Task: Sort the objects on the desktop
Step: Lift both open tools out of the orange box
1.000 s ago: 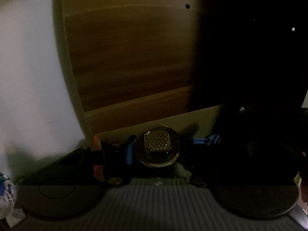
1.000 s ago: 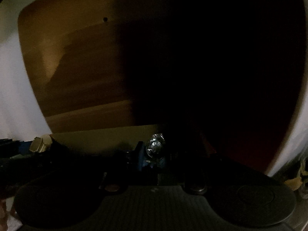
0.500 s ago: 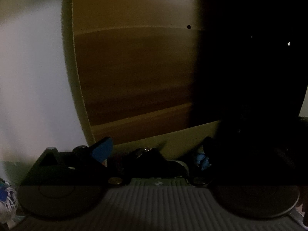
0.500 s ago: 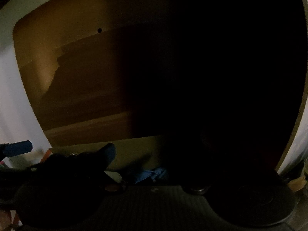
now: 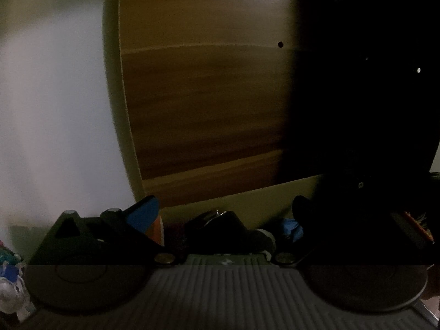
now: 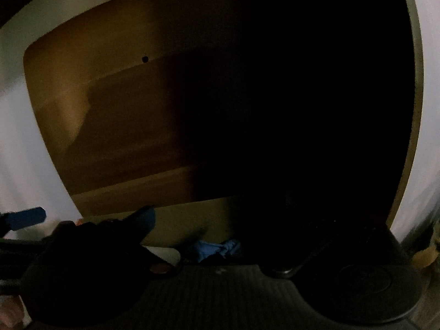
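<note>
**Desk:** What do the two wrist cameras give you?

**Operator:** Dim pictures, both. From the left wrist I look at a wooden panel (image 5: pixel 203 104) with a small dark hole, a pale wall (image 5: pixel 55 110) to its left, deep shadow to its right. My left gripper (image 5: pixel 222 220) has its fingers spread wide: one blue-padded finger (image 5: pixel 143 214) stands far left, the other is a dark shape far right.

**Desk:** Is it holding anything?

**Operator:** Nothing sits between the fingers that I can make out. Low in the gap lies a dark rounded object (image 5: pixel 220 227) with a glint on top; I cannot tell what it is. Just right of it is a crumpled blue item (image 5: pixel 291 227).

**Desk:** And the right?

**Operator:** The same wooden panel (image 6: pixel 110 110), mostly in shadow. The right gripper (image 6: pixel 220 228) shows one blue-tipped finger (image 6: pixel 145 217) at left; the other side is lost in darkness, so I cannot tell how far it is open. The crumpled blue item (image 6: pixel 214 249) lies low in the middle, just ahead of the gripper body.
</note>
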The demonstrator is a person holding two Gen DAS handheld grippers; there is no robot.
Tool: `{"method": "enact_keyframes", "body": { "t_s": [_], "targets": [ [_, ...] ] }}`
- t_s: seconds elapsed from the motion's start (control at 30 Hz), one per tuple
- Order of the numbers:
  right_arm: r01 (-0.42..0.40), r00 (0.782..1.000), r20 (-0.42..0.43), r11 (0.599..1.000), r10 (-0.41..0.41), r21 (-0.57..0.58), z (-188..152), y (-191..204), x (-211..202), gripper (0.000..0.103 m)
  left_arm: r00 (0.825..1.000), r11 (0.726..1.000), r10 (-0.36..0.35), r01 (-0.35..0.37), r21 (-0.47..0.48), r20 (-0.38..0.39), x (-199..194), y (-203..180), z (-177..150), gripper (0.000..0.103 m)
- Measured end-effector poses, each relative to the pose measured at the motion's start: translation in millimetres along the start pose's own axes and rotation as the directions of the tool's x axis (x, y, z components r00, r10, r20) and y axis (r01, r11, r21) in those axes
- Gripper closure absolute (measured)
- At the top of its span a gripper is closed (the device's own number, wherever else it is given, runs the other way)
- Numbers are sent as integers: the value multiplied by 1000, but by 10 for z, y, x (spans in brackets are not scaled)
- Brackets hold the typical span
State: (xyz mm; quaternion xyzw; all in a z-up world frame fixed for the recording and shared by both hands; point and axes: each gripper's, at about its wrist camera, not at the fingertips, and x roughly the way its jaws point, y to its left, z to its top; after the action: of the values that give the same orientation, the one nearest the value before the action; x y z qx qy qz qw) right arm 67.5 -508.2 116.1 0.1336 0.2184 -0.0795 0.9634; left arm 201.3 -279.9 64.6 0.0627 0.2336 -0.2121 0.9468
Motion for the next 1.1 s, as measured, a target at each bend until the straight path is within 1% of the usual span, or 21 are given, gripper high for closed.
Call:
{"method": "enact_keyframes", "body": {
  "t_s": [0.07,0.2,0.4,0.67,0.83,0.93,1.0,1.03,1.07,1.1],
  "targets": [
    [15,1000,19,1000,-15,4,-7,10,-38,0,1000,1000,6,-6,-3,-13,2,3,3,0],
    [19,999,50,1000,-20,19,-17,1,-114,0,1000,999,12,-13,31,12,-22,-47,-16,0],
    [40,996,74,998,-43,38,-46,-31,-213,0,1000,1000,18,-19,21,12,-61,-20,-1,0],
    [45,996,72,998,-48,50,-148,6,-314,0,1000,1000,10,-10,17,16,-149,7,-13,0],
    [53,996,70,997,-56,52,-196,45,-391,0,1000,1000,7,-7,10,3,-242,46,-33,0],
    [59,994,88,997,-63,56,-207,86,-497,0,999,999,32,-32,19,7,-324,39,-58,0],
    [66,993,95,996,-71,55,-221,99,-565,0,997,996,82,-82,26,0,-351,10,-75,0],
    [72,992,98,996,-76,53,-227,104,-594,0,995,994,102,-103,27,14,-373,11,-86,0],
    [78,992,99,996,-83,52,-235,109,-620,0,993,993,113,-113,24,22,-385,9,-92,0],
    [84,991,99,995,-89,53,-242,115,-644,0,994,994,108,-109,19,19,-385,12,-93,0]
  ]
}}
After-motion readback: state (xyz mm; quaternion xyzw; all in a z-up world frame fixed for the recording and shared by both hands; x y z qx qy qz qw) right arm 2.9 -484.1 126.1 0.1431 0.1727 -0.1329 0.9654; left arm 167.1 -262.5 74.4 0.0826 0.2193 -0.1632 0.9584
